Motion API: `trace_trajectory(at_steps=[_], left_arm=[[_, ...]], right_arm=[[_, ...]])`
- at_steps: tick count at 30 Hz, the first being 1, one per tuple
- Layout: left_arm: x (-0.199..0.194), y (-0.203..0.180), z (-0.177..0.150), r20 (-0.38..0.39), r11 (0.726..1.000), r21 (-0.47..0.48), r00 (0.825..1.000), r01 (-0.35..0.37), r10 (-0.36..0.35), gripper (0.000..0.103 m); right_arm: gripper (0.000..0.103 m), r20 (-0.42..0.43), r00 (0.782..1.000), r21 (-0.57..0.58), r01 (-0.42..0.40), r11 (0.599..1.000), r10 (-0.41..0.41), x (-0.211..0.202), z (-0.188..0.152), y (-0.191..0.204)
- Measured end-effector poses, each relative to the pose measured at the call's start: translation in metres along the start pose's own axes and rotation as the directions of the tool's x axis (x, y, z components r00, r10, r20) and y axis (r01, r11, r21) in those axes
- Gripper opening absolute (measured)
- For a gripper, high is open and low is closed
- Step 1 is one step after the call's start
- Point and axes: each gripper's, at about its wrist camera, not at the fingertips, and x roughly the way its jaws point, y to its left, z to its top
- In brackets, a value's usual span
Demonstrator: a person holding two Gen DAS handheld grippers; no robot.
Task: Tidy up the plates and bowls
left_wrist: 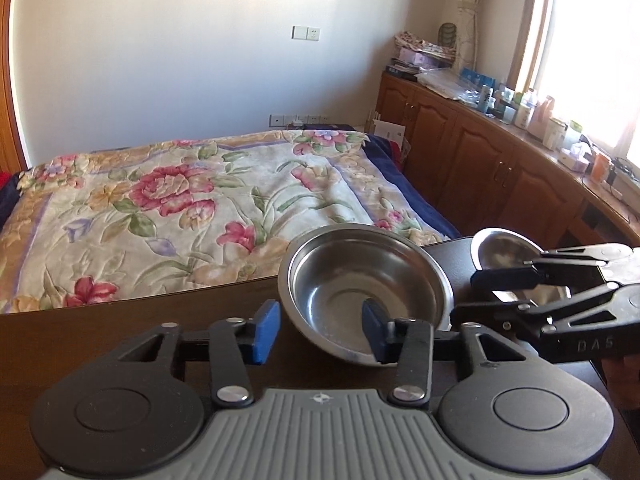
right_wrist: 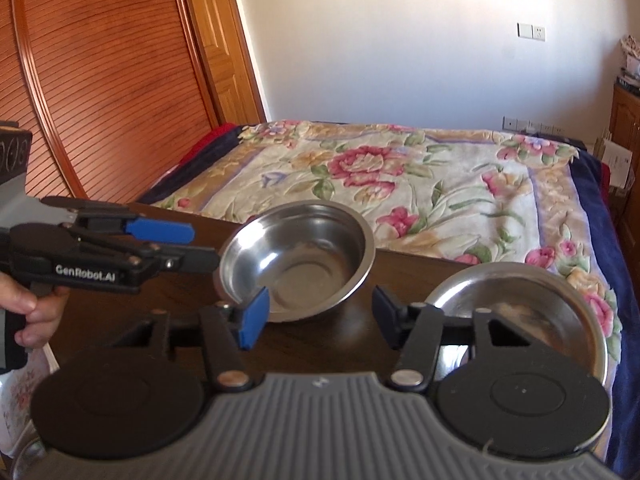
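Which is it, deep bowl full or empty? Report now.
Empty. The deep bowl shows bare, shiny steel down to its flat bottom in both wrist views, with no food, liquid or other dish inside.

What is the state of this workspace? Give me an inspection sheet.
surface: dark wooden table, beside a bed.
job's things: steel bowl and shallower steel dish, side by side, both empty.
clutter: nothing seen.
grippers: left gripper open, straddling the bowl's near rim; right gripper open, holding nothing, between bowl and dish.
cables: nothing seen.
surroundings: floral quilt on the bed; wooden cabinets topped with bottles below a window; slatted wooden door.
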Motion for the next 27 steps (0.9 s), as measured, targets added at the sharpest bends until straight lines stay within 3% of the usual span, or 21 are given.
trace_trajectory(at_steps=[4,15,27], left_arm=[[0.01,0.003,0.001,-0.012,1.0,-0.019,1.0,-0.016,0.016,0.041],[0.027,0.005,-0.003,-0.047,1.0,-0.015,0.999,-0.018,0.017,0.03],[0.031,0.008,-0.005,-0.06,0.999,-0.03,0.998,-0.029,0.027,0.029]], right_arm=[[0.05,-0.013,1.0,0.009,-0.009,1.0,0.009,0.005,0.001,-0.002],[0.049,-0.038,0.998,0.032,-0.044,0.999,0.045,0.018,0.003,-0.001],[0.047,-0.045,0.997,0.04,-0.053,0.998,0.055,0.023,0.005,-0.001]])
